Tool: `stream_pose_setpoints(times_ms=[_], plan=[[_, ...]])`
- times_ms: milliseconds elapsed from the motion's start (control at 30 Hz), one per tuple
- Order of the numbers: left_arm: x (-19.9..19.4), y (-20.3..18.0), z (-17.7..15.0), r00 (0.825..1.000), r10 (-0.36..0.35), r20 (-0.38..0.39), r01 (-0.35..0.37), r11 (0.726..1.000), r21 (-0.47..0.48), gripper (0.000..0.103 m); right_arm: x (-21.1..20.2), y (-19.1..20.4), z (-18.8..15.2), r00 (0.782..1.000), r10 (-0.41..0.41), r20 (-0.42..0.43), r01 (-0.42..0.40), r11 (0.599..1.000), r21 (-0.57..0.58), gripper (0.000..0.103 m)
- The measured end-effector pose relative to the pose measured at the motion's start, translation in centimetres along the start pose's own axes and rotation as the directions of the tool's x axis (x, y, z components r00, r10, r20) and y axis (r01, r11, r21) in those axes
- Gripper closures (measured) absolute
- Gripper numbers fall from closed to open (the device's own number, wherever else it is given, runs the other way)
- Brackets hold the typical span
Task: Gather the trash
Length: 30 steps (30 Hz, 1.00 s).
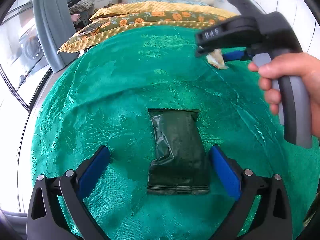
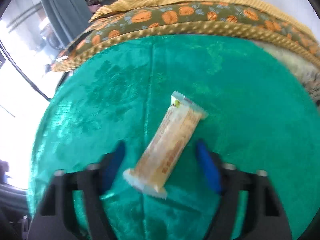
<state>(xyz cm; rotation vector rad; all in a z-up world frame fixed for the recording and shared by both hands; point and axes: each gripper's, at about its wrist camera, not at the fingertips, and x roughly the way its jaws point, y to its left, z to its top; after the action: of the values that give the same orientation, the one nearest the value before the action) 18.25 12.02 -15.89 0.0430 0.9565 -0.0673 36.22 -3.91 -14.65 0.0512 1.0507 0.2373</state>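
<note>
**2 wrappers on the bed, both grippers released**

Left wrist view: the left gripper [image 1: 160,160] has its jaws spread wide, gripping nothing. Between its 2 blue pads lies a dark green wrapper [image 1: 178,154], flat on the green bedspread [image 1: 120,80], touching neither pad. Further off on the right, the right hand [image 1: 290,84] holds the right gripper by its grey handle, with a pale wrapper just under its nose. A yellow blanket [image 1: 160,7] and an orange-patterned pillow [image 1: 160,18] lie at the far end of the bed.

Right wrist view: blurred. The right gripper [image 2: 161,154] has its jaws released and wide. A beige snack-bar wrapper [image 2: 170,146] lies tilted on the bedspread between the pads, apart from both.
</note>
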Motion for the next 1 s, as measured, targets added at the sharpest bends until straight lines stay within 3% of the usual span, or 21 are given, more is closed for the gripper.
stream_pose_setpoints(times_ms=[67, 100, 267, 433, 567, 633, 700, 767, 1000], plan=[[0.0, 0.0, 0.0, 1.0, -0.001, 0.0, 0.001, 1.0, 0.0, 0.005, -0.5, -0.6, -0.4, 1.0, -0.01, 0.011, 0.01, 1.0, -0.013, 0.079], [0.0, 0.0, 0.0, 1.0, -0.001, 0.0, 0.001, 1.0, 0.0, 0.004, -0.7, -1.0, -0.8, 1.0, -0.01, 0.014, 0.01, 1.0, -0.021, 0.081], [0.1, 0.0, 0.0, 1.0, -0.002, 0.0, 0.002, 1.0, -0.002, 0.004, -3.8, -3.1, -4.0, 1.0, 0.014, 0.007, -0.013, 0.992, -0.129, 0.081], [0.1, 0.0, 0.0, 1.0, -0.001, 0.0, 0.001, 1.0, -0.001, 0.004, -8.8, -5.2, -10.8, 1.0, 0.015, -0.011, -0.017, 0.973, -0.231, 0.081], [0.1, 0.0, 0.1, 1.0, 0.001, 0.0, -0.001, 1.0, 0.0, 0.005, -10.6, -6.1, -16.3, 1.0, -0.005, -0.004, 0.004, 0.974, -0.224, 0.081], [0.1, 0.0, 0.1, 1.0, 0.002, -0.001, -0.002, 1.0, 0.0, 0.005, -10.9, -5.9, -18.5, 0.998, -0.033, 0.052, 0.044, 0.972, -0.231, 0.067], [0.1, 0.0, 0.1, 1.0, 0.001, -0.001, -0.001, 1.0, 0.0, 0.005, -11.2, -5.9, -19.8, 0.995, -0.023, 0.094, 0.042, 0.979, -0.199, 0.044], [0.1, 0.1, 0.1, 1.0, -0.001, -0.001, 0.001, 1.0, -0.002, 0.004, -11.3, -6.1, -20.2, 0.994, 0.0, 0.108, 0.018, 0.986, -0.164, 0.035], [-1.1, 0.3, -1.2, 0.999, -0.043, 0.002, 0.043, 0.999, 0.007, 0.005, -12.0, -6.3, -21.6, 0.994, 0.008, 0.113, 0.011, 0.985, -0.17, 0.024]])
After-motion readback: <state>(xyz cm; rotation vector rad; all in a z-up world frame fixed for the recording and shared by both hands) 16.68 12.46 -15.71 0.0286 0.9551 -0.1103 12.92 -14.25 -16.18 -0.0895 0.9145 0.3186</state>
